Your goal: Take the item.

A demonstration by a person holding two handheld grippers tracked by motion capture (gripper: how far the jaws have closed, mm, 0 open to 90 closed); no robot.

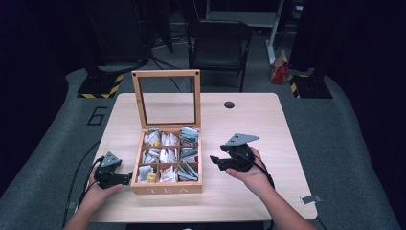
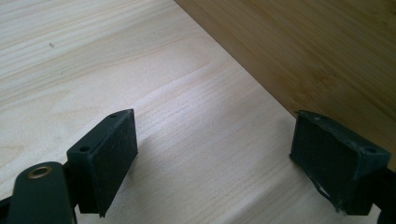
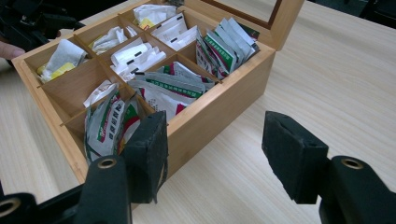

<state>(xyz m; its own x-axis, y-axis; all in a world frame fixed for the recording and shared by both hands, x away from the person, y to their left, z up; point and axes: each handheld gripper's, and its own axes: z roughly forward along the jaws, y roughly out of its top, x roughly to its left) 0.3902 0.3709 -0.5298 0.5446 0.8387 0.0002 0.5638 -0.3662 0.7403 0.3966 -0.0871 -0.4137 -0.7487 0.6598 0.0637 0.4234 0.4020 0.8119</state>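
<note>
The wooden tea box [image 1: 166, 188] sits near the table's [image 1: 249, 120] front edge, left of its middle; its raised lid [image 1: 166, 98] walls off the back, while the packet-filled compartments lie open from above. Bare tabletop runs along the right edge and far corners, broken by a small dark disc [image 1: 229, 104]. The left gripper [image 1: 125, 178] closes the narrow strip at the box's left wall; the right gripper [image 1: 216, 159] stands just off the box's right wall.

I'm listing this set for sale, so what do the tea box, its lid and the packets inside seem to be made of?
The tea box looks like bamboo or light wood with a smooth, matte finish: fine straight grain shows. Its lid is the same wood framing a clear pane, glass or plastic, I cannot tell. The packets look like printed paper or foil, some creased.
</note>
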